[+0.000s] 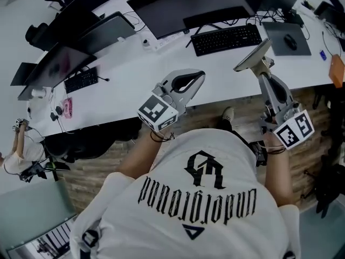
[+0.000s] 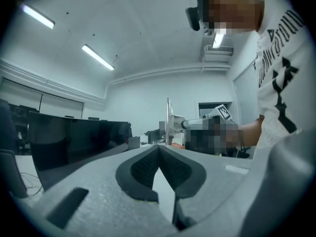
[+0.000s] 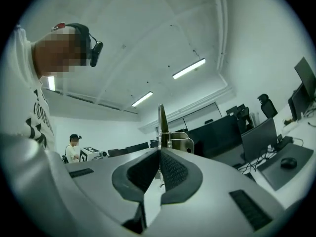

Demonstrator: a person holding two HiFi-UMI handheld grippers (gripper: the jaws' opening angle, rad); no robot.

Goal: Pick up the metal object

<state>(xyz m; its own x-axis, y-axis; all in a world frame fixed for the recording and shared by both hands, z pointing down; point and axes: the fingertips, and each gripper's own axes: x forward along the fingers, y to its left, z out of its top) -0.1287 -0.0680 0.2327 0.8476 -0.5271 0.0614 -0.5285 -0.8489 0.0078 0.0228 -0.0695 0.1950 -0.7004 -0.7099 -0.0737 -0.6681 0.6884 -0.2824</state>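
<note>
Two grippers, head view: left gripper (image 1: pixel 200 76) and right gripper (image 1: pixel 263 65) over the white desk (image 1: pixel 129 85) edge, metal object (image 1: pixel 251 58) at the right tip, off the desk. Left gripper view: jaws pressed together, empty. Right gripper view: jaws pinching the upright metal object.

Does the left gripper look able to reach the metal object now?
Probably yes: the metal object is held up by the right gripper, open air between them; the left gripper has shut tongs, though.
</note>
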